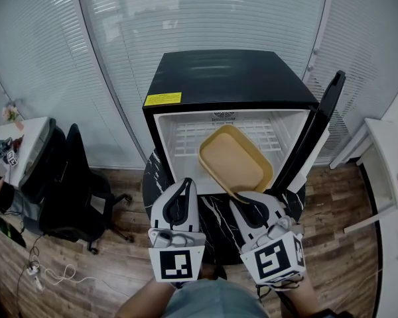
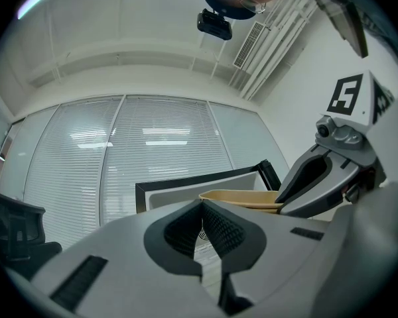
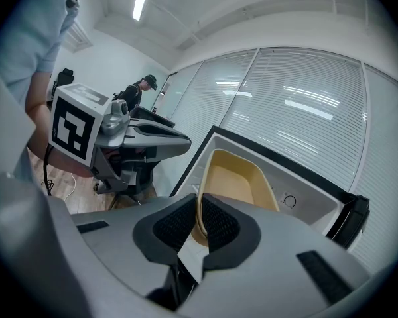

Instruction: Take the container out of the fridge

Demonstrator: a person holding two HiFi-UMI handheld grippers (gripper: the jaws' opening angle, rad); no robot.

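Note:
A tan, shallow container hangs tilted in front of the open fridge, its far end still at the white opening. My right gripper is shut on the container's near rim; in the right gripper view the rim sits pinched between the ribbed pads. My left gripper is beside it on the left, shut with nothing held, apart from the container. The left gripper view shows the container edge-on, with the right gripper on it. The fridge door stands open at the right.
The fridge rests on a black marbled stand. A black office chair and a white desk are on the left, a white table on the right. Glass walls with blinds lie behind. A person stands far off.

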